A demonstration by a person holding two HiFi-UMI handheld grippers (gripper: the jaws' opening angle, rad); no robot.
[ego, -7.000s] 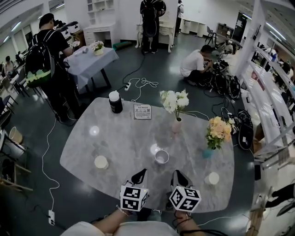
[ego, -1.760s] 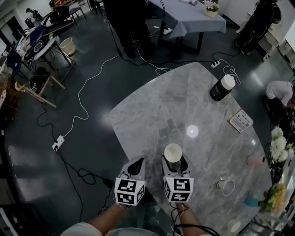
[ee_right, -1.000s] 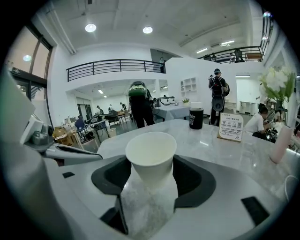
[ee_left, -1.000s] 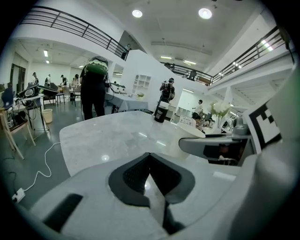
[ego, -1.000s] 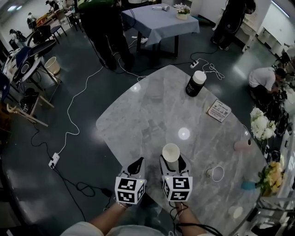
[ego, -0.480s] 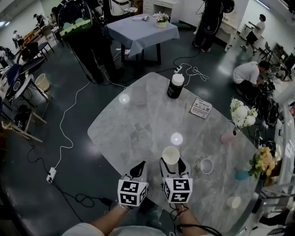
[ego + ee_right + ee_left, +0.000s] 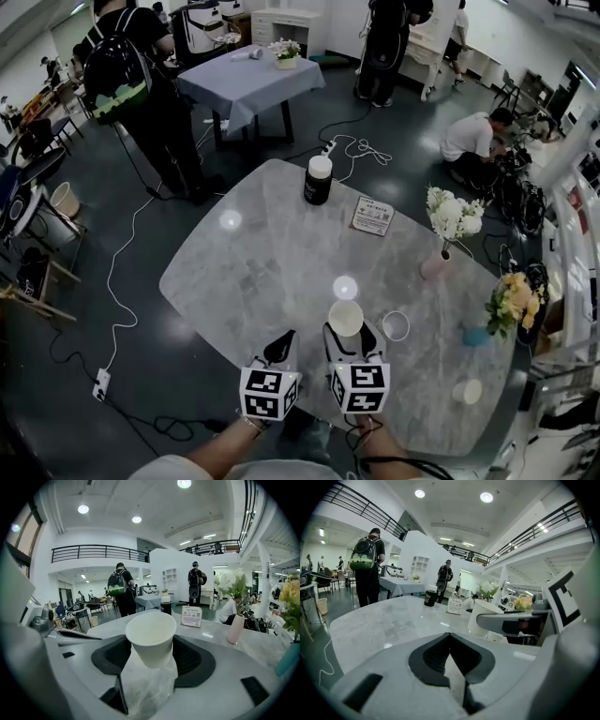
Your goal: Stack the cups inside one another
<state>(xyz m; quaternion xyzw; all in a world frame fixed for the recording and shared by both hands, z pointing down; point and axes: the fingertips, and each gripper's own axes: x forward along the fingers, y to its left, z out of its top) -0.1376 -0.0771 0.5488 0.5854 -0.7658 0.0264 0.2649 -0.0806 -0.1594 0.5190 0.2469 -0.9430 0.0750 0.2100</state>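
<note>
At the table (image 7: 253, 272), three cups (image 7: 346, 317) (image 7: 396, 325) (image 7: 466, 391) (one in right gripper (image 7: 348, 335)).

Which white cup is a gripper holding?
The white paper cup clamped upright in the right gripper. The nearby cup and the table-edge cup stand free on the grey marble table.

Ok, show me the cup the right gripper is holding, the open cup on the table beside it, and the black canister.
held cup (image 7: 151, 637), right gripper view, its front wall.
open cup (image 7: 396, 325), head view, its inside bottom.
black canister (image 7: 317, 186), head view, its dark side.
</note>
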